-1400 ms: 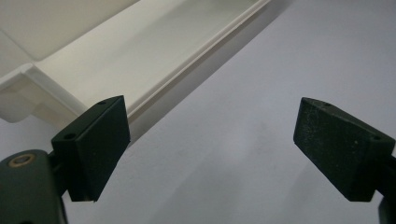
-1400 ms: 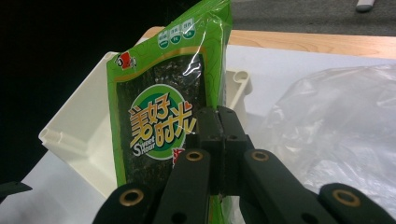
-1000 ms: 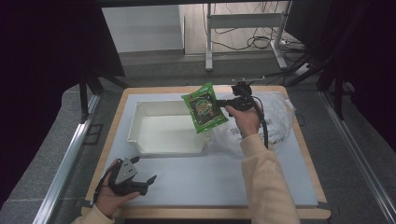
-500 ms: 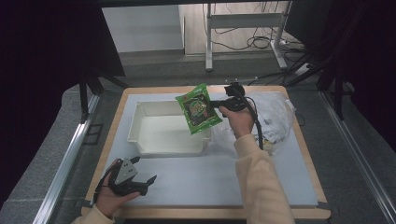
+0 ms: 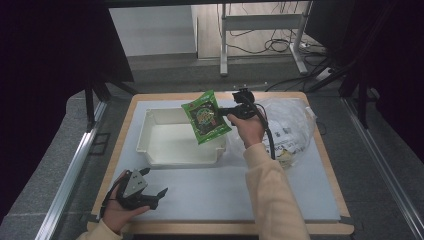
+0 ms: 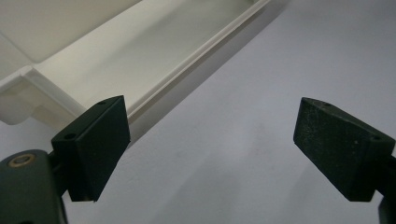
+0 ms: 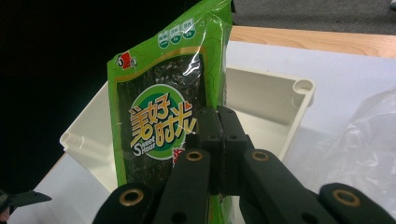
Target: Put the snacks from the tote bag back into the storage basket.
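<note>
We hold green snack packet (image 5: pixel 206 116) in right gripper (image 5: pixel 223 111), jaws pinching packet's edge. Packet hangs tilted in air above white tray (image 5: pixel 150 131), over tray's right end. Our left gripper (image 5: pixel 150 196) rests on tabletop (image 5: pixel 215 192) near tray's front wall, jaws spread, nothing between them. Clear plastic bag (image 5: pixel 292 125) lies right of tray.

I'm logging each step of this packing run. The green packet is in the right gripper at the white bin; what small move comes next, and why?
Probably lower the packet a little further over the bin, then let go. The right gripper is shut on its edge, and the packet hangs tilted above the bin's right end, not yet inside. The left gripper rests open near the table's front edge, so it looks unneeded for now.
</note>
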### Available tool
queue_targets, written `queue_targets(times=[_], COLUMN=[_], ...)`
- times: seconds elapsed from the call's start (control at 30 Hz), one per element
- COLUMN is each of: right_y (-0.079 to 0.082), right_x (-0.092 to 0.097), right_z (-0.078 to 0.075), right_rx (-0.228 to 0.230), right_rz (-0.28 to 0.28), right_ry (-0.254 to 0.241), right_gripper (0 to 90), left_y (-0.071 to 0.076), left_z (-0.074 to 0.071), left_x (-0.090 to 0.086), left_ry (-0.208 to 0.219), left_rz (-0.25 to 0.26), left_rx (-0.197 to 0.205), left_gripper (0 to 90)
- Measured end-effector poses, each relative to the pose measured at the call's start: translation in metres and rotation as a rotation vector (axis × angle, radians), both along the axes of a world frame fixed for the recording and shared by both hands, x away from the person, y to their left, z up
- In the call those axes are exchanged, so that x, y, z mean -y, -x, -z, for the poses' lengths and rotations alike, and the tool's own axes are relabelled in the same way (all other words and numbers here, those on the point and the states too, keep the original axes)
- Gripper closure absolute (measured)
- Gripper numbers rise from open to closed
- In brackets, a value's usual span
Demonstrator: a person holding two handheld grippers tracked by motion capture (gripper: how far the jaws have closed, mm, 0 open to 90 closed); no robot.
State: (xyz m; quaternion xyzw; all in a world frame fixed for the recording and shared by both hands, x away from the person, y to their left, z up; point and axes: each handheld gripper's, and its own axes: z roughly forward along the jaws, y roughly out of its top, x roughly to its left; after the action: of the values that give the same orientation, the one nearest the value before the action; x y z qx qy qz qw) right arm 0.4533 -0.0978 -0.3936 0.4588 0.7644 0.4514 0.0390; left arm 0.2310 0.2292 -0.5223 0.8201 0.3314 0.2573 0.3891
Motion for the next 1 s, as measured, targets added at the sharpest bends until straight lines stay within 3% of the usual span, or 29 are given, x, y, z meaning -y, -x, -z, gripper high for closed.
queue_targets(times=[1.0], right_y=[-0.003], right_x=[-0.040], right_z=[0.018], right_rx=[-0.011], right_rz=[-0.023], right_ry=[-0.004], right_gripper=[90.0], left_y=[0.000], left_z=[0.000], left_x=[0.000], left_ry=[0.000], left_rz=[0.004], left_rx=[-0.002], left_gripper=[10.8])
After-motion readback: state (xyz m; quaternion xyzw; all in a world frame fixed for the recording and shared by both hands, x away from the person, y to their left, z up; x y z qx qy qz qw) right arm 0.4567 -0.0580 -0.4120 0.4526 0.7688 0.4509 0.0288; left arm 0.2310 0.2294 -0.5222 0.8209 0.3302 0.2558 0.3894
